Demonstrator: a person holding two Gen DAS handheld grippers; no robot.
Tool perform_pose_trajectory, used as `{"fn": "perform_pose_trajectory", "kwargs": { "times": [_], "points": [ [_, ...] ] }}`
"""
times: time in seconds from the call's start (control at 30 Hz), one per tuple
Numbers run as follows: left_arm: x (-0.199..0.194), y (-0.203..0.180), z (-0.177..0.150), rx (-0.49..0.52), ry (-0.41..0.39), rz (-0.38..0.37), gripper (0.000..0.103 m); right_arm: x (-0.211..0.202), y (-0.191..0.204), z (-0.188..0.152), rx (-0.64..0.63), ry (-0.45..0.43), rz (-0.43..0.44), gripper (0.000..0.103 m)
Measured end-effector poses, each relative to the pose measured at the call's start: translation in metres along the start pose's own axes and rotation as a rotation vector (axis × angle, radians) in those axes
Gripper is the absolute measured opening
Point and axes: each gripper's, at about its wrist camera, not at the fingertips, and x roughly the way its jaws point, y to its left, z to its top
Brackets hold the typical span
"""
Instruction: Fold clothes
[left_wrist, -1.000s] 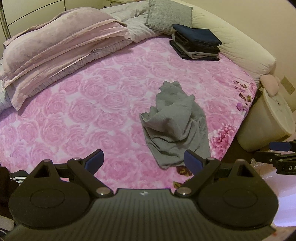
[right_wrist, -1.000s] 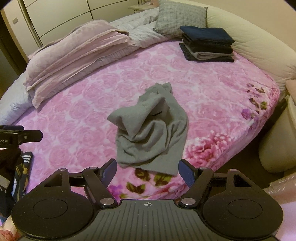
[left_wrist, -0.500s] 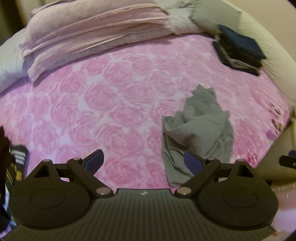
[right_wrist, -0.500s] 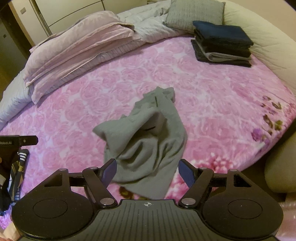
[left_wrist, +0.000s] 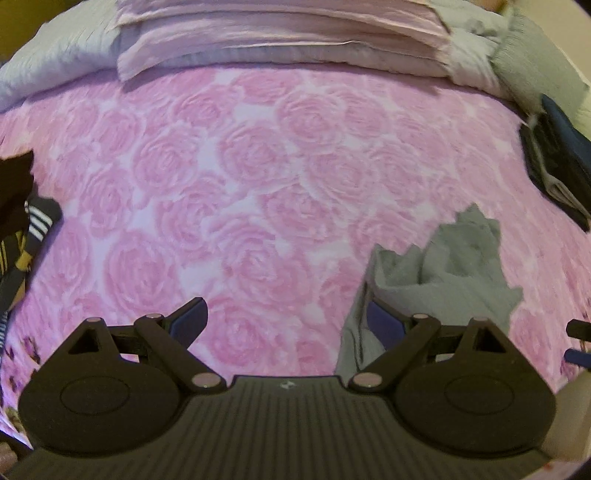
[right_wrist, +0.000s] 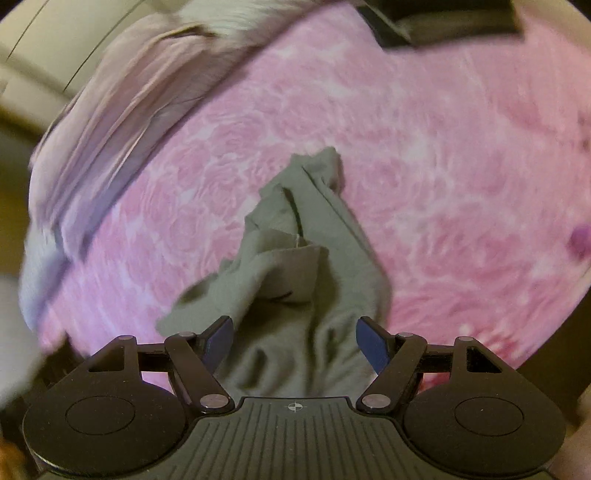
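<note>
The folded dark stack (left_wrist: 561, 162) is edge-cropped; the right wrist view is motion-blurred.

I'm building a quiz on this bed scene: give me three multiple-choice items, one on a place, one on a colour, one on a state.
1. Where does the crumpled garment lie?
A. on the pink rose bedspread
B. on the floor
C. on the pillow

2. What colour is it?
A. navy
B. grey
C. white

3. How does the right gripper stand?
A. shut on the garment
B. shut, empty
C. open

Answers:
1 A, pink roses surround it.
2 B, grey in both views.
3 C, its fingers stand wide apart over the cloth.
</note>
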Motion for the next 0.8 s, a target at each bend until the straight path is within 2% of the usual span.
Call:
{"fn": "perform_pose_trajectory", "kwargs": {
  "times": [0.1,0.23,0.4,0.53,0.57,0.6,0.63,0.7,0.8],
  "points": [
    [0.023,0.009,0.005,-0.04,0.029,0.002,0.091,0.025,-0.012,0.019,0.149,0.022,0.026,0.071],
    [0.06,0.018,0.013,-0.086,0.086,-0.006,0.091,0.055,-0.022,0.033,0.28,0.022,0.04,0.071],
    [0.108,0.017,0.028,-0.111,0.143,-0.047,0.091,0.094,-0.03,0.033,0.418,0.039,0.03,0.071],
    [0.142,0.009,0.038,-0.11,0.184,-0.091,0.091,0.122,-0.046,0.023,0.557,0.05,0.077,0.069],
    [0.15,0.006,0.039,-0.103,0.197,-0.101,0.09,0.125,-0.051,0.019,0.586,0.041,0.12,0.061],
    [0.156,0.003,0.041,-0.095,0.205,-0.111,0.09,0.127,-0.055,0.016,0.601,0.032,0.175,0.024],
    [0.162,0.0,0.043,-0.084,0.214,-0.121,0.089,0.129,-0.057,0.014,0.599,0.042,0.195,0.009],
    [0.173,-0.007,0.043,-0.057,0.237,-0.139,0.085,0.121,-0.058,0.007,0.564,0.02,0.201,0.007],
    [0.186,-0.018,0.045,-0.016,0.256,-0.188,0.08,0.087,-0.067,-0.005,0.544,-0.089,0.136,0.006]
  ]
}}
